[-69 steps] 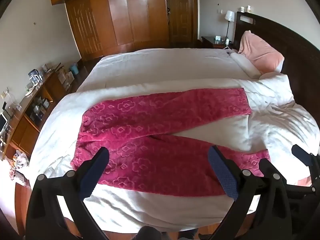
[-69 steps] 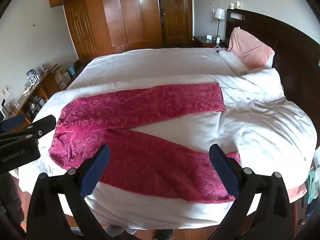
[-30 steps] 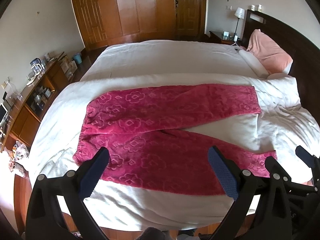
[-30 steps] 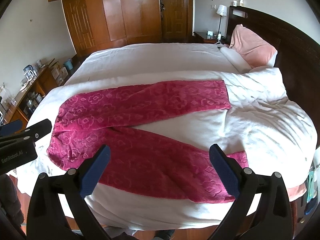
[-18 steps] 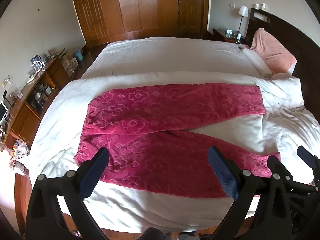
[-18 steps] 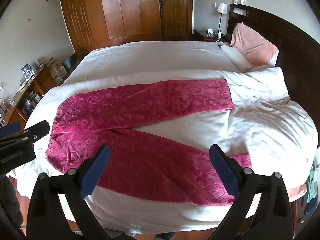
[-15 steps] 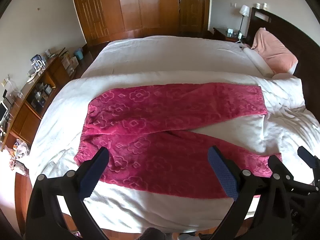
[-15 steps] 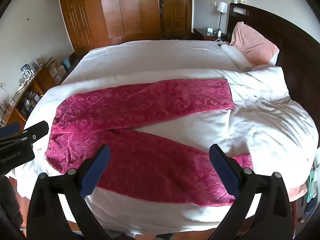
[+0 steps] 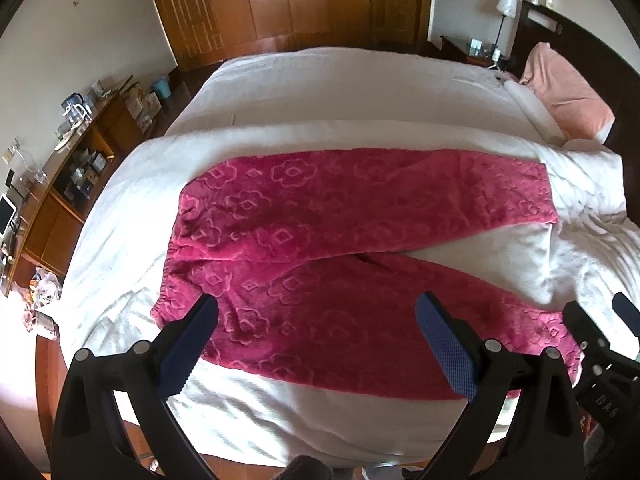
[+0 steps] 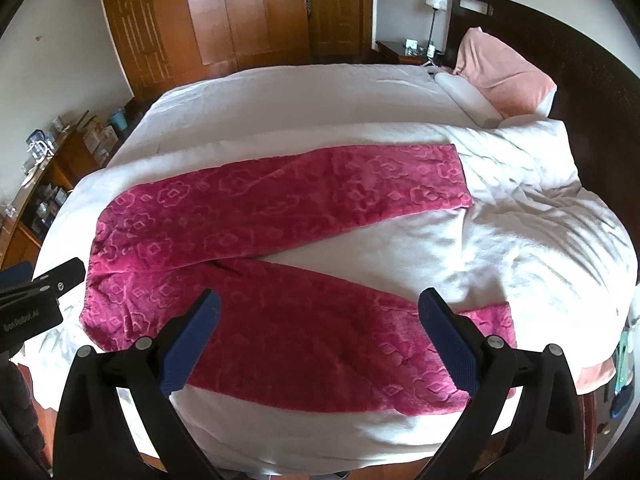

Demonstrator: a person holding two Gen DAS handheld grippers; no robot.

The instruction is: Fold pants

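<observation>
Magenta fleece pants (image 9: 320,240) with an embossed flower pattern lie flat on a white bed (image 9: 340,88), waistband at the left, both legs spread apart to the right. They also show in the right wrist view (image 10: 280,240). My left gripper (image 9: 316,340) is open and empty, held above the near leg by the waist end. My right gripper (image 10: 318,340) is open and empty, held above the near leg toward its cuff. Each gripper shows at the edge of the other's view.
A dark headboard (image 10: 580,64) and pink pillow (image 10: 500,60) are at the right. A crumpled white duvet (image 10: 560,208) lies beside the leg cuffs. A cluttered wooden sideboard (image 9: 60,168) stands at the left, wardrobes (image 9: 260,4) at the back.
Both grippers have moved slightly forward and lower toward the bed, so the pants look larger. The pants have not moved and both grippers stay open.
</observation>
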